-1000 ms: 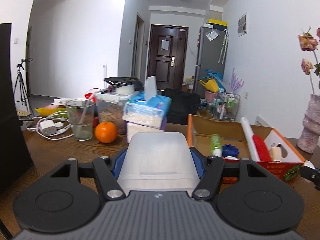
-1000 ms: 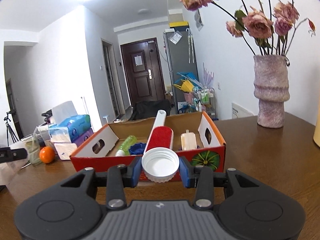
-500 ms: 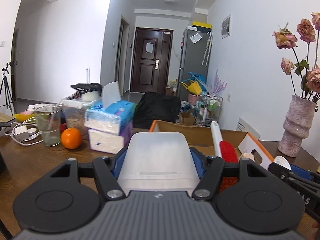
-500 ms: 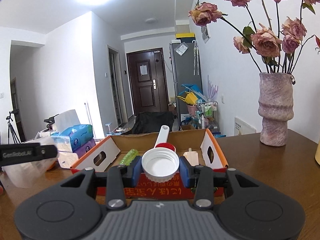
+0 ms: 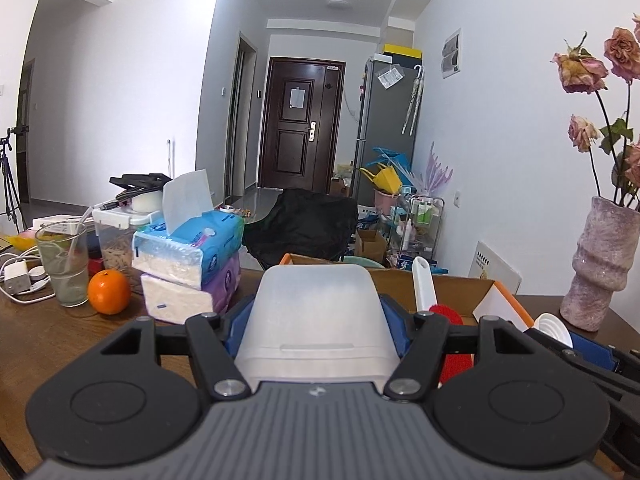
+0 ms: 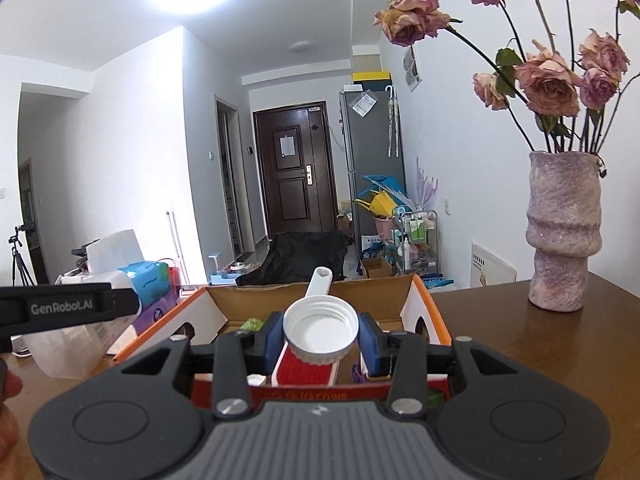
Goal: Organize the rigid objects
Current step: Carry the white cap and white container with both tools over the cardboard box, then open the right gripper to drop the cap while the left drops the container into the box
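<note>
The translucent white plastic container (image 5: pixel 316 320) sat clamped between the blue pads of the left gripper (image 5: pixel 316 322), held above the brown wooden table (image 5: pixel 48 332) near the open orange-edged cardboard box (image 6: pixel 420 300). The white threaded plastic lid (image 6: pixel 320 330) was pinched upside down in the right gripper (image 6: pixel 320 338), over the box's near end, above the red lint brush with a white handle (image 6: pixel 306 370) lying inside. Left of the box stood stacked tissue packs (image 5: pixel 188 256), an orange (image 5: pixel 109 292) and a glass (image 5: pixel 64 264); to its right, a mottled pink vase (image 6: pixel 562 232) of dried roses.
</note>
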### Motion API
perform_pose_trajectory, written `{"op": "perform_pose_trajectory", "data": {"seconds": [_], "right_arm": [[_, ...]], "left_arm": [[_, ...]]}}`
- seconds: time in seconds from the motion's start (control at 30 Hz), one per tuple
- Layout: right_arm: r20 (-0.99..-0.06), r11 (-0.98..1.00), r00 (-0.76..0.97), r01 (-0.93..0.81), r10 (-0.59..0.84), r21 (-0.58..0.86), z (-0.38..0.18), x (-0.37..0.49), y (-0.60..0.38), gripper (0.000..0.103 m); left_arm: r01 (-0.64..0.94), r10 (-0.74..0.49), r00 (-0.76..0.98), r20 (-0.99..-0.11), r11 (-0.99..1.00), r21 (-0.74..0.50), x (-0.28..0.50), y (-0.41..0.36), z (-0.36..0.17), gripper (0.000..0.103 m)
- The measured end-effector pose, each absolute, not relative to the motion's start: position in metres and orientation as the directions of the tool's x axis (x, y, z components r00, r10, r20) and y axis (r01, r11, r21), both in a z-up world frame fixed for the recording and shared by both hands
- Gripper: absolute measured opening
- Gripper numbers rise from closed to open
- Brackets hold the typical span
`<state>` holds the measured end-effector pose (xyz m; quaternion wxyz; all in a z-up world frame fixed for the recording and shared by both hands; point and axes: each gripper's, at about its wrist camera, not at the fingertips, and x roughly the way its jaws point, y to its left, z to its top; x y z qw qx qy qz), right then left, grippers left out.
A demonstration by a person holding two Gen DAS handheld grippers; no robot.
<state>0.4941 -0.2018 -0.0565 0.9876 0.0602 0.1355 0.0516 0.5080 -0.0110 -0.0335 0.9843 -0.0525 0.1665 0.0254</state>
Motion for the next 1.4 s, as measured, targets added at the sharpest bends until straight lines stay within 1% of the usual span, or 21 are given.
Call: {"op": "perform_pose_trajectory", "data": {"seconds": [0.53,0.73,1.1,1.27,1.3,1.33,1.37,1.4], "right_arm": [[-0.282,0.993,0.955,-0.07,0.096,0.1,-0.07,0.557,-0.206,0.039],[-0.304,0.994,0.949,-0.055,0.083,0.098,-0.076,0.578,-0.209,0.039],[-0.34,0.996,0.938,-0.04,0.067,0.085,-0.081,0.606,-0.213,0.039],[-0.365,0.996,0.929,-0.036,0.062,0.078,-0.086,0.611,-0.217,0.04],[-0.367,0.997,0.928,-0.037,0.061,0.073,-0.087,0.611,-0.218,0.041],[-0.372,0.997,0.926,-0.038,0.06,0.066,-0.087,0.611,-0.217,0.052],[-0.372,0.997,0.926,-0.04,0.059,0.059,-0.087,0.609,-0.217,0.069],[-0.368,0.998,0.928,-0.037,0.053,0.052,-0.087,0.608,-0.217,0.086]], "left_arm": [[-0.055,0.025,0.943,-0.332,0.995,-0.081,0.577,-0.03,-0.041,0.066],[-0.065,0.034,0.93,-0.365,0.995,-0.074,0.602,-0.033,-0.051,0.066],[-0.073,0.047,0.915,-0.4,0.996,-0.049,0.631,-0.034,-0.064,0.066],[-0.074,0.05,0.897,-0.439,0.996,-0.039,0.639,-0.031,-0.072,0.067],[-0.073,0.05,0.894,-0.445,0.997,-0.035,0.639,-0.031,-0.073,0.068],[-0.075,0.053,0.893,-0.447,0.997,-0.032,0.639,-0.031,-0.074,0.08],[-0.079,0.059,0.896,-0.44,0.996,-0.028,0.637,-0.031,-0.073,0.092],[-0.086,0.07,0.902,-0.427,0.996,-0.019,0.635,-0.031,-0.072,0.098]]}}
